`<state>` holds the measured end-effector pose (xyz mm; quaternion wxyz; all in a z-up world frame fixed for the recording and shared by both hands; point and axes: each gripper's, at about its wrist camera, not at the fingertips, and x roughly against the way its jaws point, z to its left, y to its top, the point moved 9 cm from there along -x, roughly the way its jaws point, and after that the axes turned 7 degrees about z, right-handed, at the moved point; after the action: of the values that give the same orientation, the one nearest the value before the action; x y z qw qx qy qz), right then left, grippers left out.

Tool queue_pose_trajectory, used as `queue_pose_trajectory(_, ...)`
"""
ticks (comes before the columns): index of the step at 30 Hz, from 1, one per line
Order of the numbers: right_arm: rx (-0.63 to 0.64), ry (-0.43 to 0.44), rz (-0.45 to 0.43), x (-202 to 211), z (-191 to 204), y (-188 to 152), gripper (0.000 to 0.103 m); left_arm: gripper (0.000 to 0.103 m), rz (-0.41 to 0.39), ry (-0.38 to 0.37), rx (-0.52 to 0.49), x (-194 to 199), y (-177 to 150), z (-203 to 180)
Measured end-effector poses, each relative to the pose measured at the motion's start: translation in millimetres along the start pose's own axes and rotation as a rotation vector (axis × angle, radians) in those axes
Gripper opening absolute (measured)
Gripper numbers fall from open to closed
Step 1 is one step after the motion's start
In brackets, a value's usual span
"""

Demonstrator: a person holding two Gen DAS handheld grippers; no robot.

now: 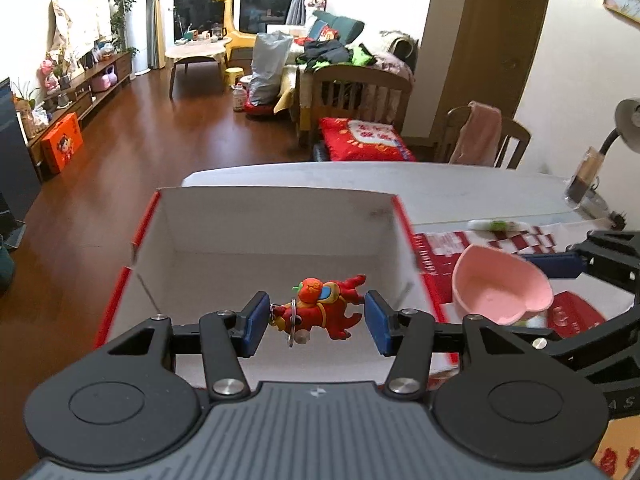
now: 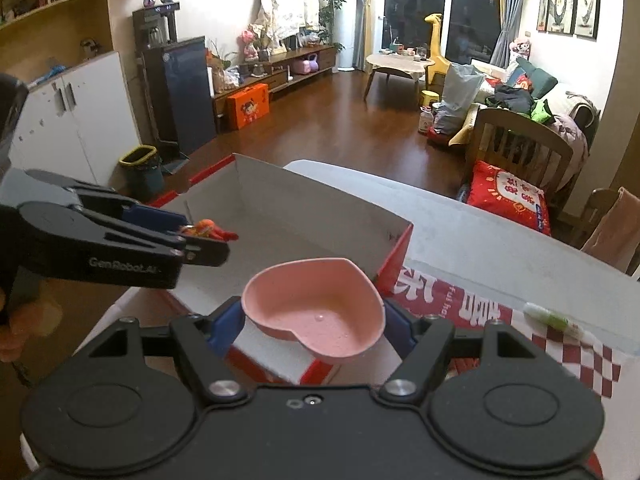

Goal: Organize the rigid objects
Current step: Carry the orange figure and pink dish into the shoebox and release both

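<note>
My left gripper (image 1: 316, 307) is shut on a small red toy figure with a key ring (image 1: 320, 310), its blue pads pressing on the two ends. It hangs over the open white box with red outer sides (image 1: 276, 194). The right wrist view shows the same gripper (image 2: 202, 236) and toy (image 2: 210, 232) at the left, above the box (image 2: 304, 208). My right gripper (image 2: 314, 313) is shut on a pink heart-shaped bowl (image 2: 316, 312), held upright just in front of the box's near right corner. That bowl (image 1: 500, 292) and right gripper (image 1: 592, 264) also appear at the right of the left wrist view.
The box stands on a white table (image 1: 460, 184) beside red-and-white printed packaging (image 2: 472, 304). A white-and-green tube (image 2: 554, 318) lies on the table to the right. A bottle (image 1: 582, 182) and a desk lamp (image 1: 628, 124) stand at the far right. Wooden chairs (image 1: 484, 136) line the far side.
</note>
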<state>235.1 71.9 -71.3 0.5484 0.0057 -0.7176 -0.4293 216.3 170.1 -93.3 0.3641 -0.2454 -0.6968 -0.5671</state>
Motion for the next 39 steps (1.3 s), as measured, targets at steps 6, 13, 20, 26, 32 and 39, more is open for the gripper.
queue_pose_trajectory(6,0.015,-0.005,0.064,-37,10,8,0.073,0.051,0.029,0.051,-0.047,-24,12,28)
queue_pose_trajectory(13,0.053,0.009,0.145,-77,28,11,0.073,0.051,0.102,0.082,-0.09,-58,19,50)
queue_pose_trajectory(20,0.086,0.026,0.213,-106,44,13,0.073,0.051,0.19,0.087,-0.108,-89,15,62)
queue_pose_trajectory(26,0.098,0.046,0.265,-121,54,12,0.073,0.051,0.272,0.093,-0.101,-110,13,72)
queue_pose_trajectory(32,0.099,0.028,0.319,-130,55,8,0.073,0.051,0.353,0.081,-0.118,-124,3,73)
queue_pose_trajectory(39,0.087,0.018,0.351,-133,59,0,0.073,0.052,0.406,0.081,-0.105,-130,-1,77)
